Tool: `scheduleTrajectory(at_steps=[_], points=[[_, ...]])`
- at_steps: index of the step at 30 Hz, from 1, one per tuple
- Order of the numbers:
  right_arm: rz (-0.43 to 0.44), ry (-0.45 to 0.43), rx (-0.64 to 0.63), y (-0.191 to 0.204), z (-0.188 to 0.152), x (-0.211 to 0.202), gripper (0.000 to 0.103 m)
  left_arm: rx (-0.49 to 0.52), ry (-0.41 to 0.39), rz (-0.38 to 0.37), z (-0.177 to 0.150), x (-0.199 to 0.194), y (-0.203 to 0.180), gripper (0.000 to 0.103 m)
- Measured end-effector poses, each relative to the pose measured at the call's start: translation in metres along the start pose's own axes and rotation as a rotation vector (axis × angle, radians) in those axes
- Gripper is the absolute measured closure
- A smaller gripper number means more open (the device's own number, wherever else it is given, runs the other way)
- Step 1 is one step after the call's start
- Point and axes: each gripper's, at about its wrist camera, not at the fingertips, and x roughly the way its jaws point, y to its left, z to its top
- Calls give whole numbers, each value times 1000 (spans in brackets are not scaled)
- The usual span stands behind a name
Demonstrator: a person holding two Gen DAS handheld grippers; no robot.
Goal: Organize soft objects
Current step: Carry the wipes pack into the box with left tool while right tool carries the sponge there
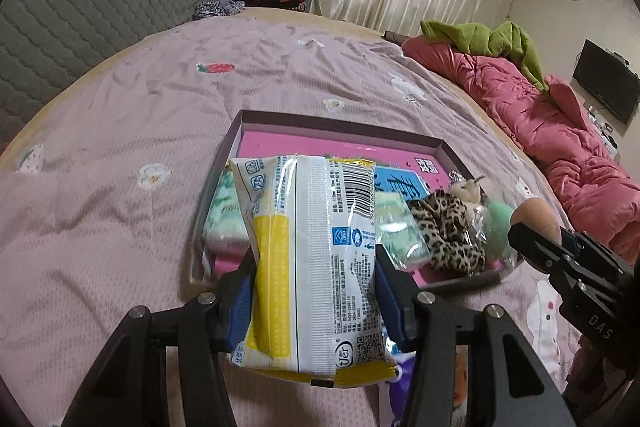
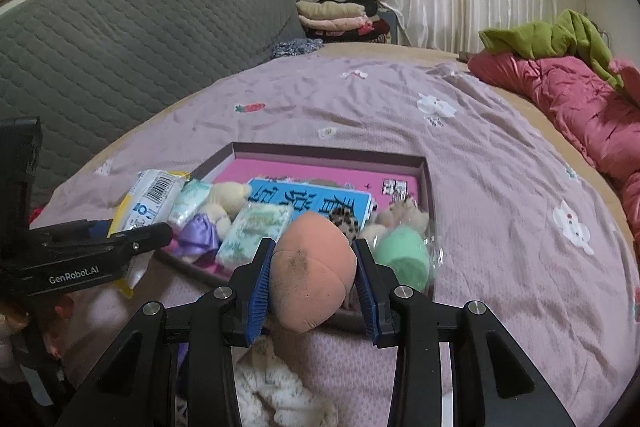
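My left gripper (image 1: 316, 267) is shut on a white and yellow tissue pack (image 1: 312, 251), held upright just before the near edge of a shallow box (image 1: 340, 125) with a pink floor. It also shows in the right wrist view (image 2: 148, 203). My right gripper (image 2: 314, 275) is shut on a peach plush toy (image 2: 312, 267), held above the box's near right edge; it shows in the left wrist view (image 1: 534, 217). In the box lie green tissue packs (image 2: 256, 233), a leopard scrunchie (image 1: 448, 231), a green sponge (image 2: 404, 255), a small bear (image 2: 228, 199) and a blue booklet (image 2: 316, 203).
The box sits on a mauve bedspread (image 1: 120, 187). A pink quilt (image 1: 552, 131) with a green garment (image 1: 492, 39) lies at the right. A grey quilted headboard (image 2: 120, 39) stands at the left, folded clothes (image 2: 336, 15) behind it. A floral cloth (image 2: 280, 395) lies under my right gripper.
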Motion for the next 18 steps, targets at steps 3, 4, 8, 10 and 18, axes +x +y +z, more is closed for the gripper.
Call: scheduleTrajectory(at_steps=[3,4,8,10,18], points=[[-3,-1,3,-3,3,7,63,3,-6,4,6,5,1,50],[-3,0,4,-3,4,9,63,2,-7,3,7,7,1,50],[7,3,6,-4,6,14,63,-2,-10,6,13,13,4,50],[13,4,1,-2,7,17,63,-2,-8,6,15,16,4,50],[35,14,-19,3,10,30,63,12,-7,2,21,23,2,50]])
